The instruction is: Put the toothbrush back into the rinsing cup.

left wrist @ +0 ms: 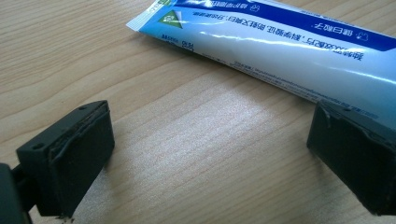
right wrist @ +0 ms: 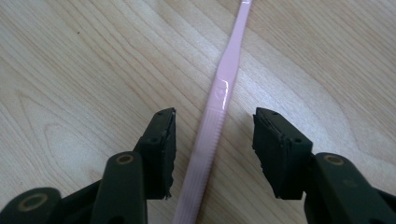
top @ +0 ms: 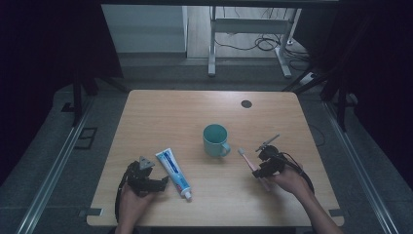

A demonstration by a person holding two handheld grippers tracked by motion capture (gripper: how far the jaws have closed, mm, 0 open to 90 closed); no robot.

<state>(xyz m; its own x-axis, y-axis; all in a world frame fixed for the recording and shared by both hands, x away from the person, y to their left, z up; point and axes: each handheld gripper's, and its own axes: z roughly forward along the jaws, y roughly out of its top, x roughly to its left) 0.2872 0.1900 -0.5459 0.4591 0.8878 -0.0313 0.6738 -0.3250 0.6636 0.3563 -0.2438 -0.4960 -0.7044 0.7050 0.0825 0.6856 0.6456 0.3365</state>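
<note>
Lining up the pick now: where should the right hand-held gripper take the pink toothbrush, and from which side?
Grip the ribbed lower handle of the toothbrush, coming straight down from above. It lies flat on the table, and the right hand-held gripper already straddles that ribbed part with open jaws on either side, so closing there looks safest.

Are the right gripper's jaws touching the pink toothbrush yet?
Apart. The right gripper view shows the right gripper straddling the toothbrush, bare table showing on both sides.

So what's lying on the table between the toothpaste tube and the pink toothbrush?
In the high view, a teal mug stands between the toothpaste tube and the pink toothbrush, set a little farther back; otherwise bare wooden table.
</note>
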